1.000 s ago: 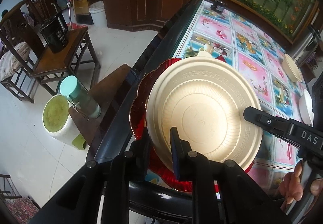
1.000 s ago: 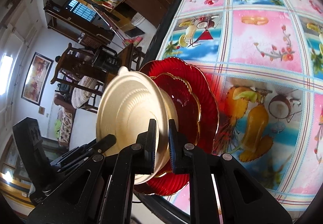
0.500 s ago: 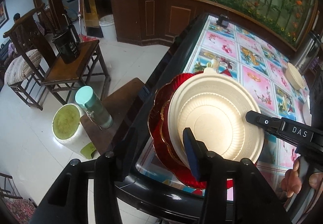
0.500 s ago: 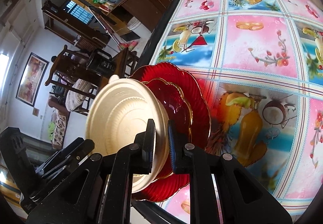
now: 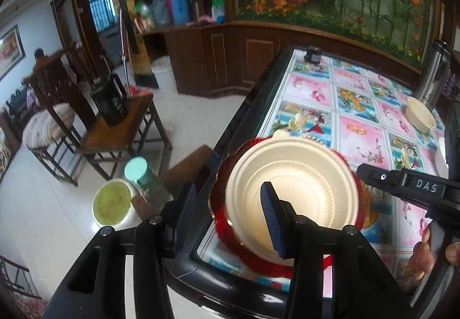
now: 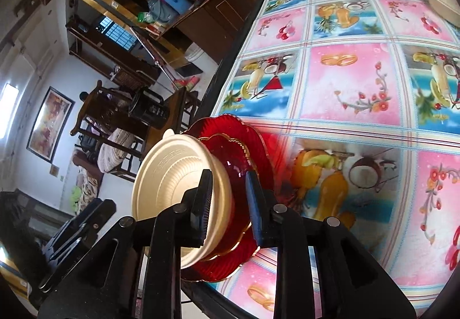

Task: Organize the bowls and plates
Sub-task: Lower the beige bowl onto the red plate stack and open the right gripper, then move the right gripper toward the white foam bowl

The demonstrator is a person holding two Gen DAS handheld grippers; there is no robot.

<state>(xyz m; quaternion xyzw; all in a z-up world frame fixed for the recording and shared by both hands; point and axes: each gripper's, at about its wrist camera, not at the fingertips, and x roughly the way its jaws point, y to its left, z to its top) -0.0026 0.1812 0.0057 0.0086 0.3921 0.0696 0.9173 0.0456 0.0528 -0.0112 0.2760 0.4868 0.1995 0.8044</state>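
A cream plate (image 5: 296, 189) lies on a small red plate (image 6: 230, 152), which lies on a larger red plate (image 5: 264, 264), stacked at the table's near left corner. The cream plate also shows in the right wrist view (image 6: 172, 175). My left gripper (image 5: 227, 215) is open and raised above the stack's left edge, holding nothing. My right gripper (image 6: 227, 204) is open, its jaws on either side of the cream plate's rim without closing on it. A cream bowl (image 5: 421, 116) sits far right on the table.
The table (image 6: 345, 83) has a bright patterned cloth and a dark rim (image 5: 244, 117). A steel flask (image 5: 431, 74) stands by the bowl. Off the table's left edge are a stool with a bottle (image 5: 149, 183), a bucket (image 5: 112, 205) and a wooden chair (image 5: 115, 129).
Both grippers opened and let go of the cream plate, which now rests on the red plates. The left gripper lifted up and back; the right backed off slightly.
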